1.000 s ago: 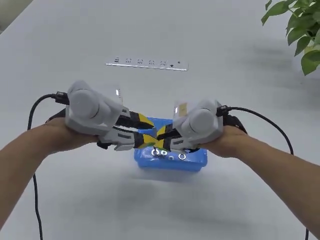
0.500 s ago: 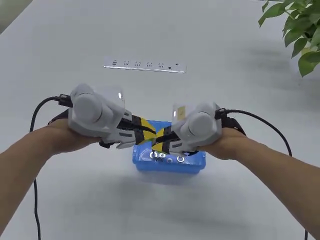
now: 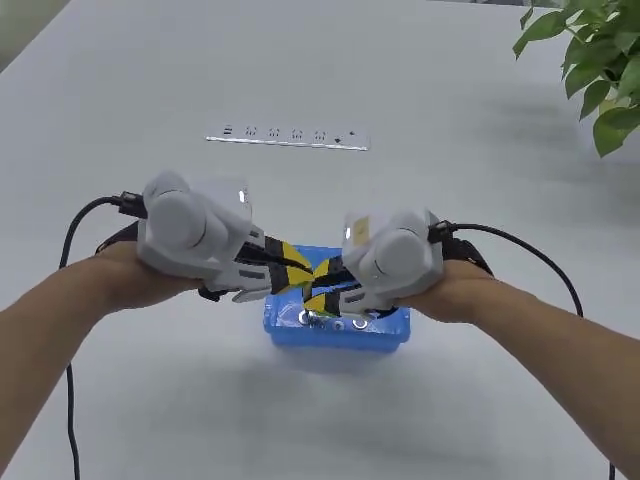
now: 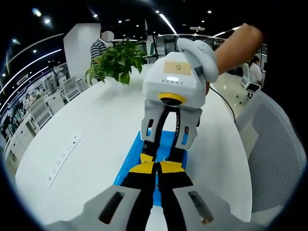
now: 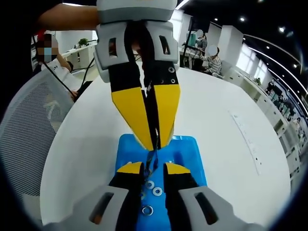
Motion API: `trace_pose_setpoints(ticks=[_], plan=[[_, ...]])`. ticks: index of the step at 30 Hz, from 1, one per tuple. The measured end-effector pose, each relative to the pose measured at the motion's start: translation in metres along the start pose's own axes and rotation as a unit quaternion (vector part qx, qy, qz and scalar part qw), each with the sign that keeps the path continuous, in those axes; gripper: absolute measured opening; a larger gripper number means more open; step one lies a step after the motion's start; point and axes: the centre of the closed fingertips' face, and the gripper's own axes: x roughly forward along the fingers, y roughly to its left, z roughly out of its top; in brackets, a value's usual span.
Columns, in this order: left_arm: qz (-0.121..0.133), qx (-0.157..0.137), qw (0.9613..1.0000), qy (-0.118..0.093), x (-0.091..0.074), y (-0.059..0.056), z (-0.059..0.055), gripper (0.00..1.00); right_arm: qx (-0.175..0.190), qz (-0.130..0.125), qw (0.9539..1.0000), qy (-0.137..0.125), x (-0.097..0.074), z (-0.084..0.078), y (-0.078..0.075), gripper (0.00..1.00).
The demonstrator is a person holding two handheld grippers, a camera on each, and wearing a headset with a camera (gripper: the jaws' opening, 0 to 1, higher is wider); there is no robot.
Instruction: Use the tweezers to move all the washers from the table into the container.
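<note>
The container (image 5: 188, 156) held washers (image 5: 157, 191). The left gripper (image 5: 155, 140) clenched the tweezers (image 5: 152, 161), tips inside it near the washers. The right gripper (image 5: 154, 169) stood released, jaws flanking the tips.

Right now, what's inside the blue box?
At least three washers lie on the floor of the blue box, near the tweezers. The left gripper and right gripper cover part of that floor, so more may be hidden.

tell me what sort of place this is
Probably an open-plan office or showroom: a big white table with an inset power strip, a mesh office chair, a potted plant, and rows of desks behind.
</note>
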Motion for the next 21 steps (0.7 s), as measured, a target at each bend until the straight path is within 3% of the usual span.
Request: trace_pose_setpoints(ticks=[21], plan=[[0.003, -0.002, 1.0000, -0.007, -0.005, -0.002, 0.015, 0.05, 0.043, -0.028, 0.9987, -0.004, -0.032, -0.003, 0.001, 0.29]])
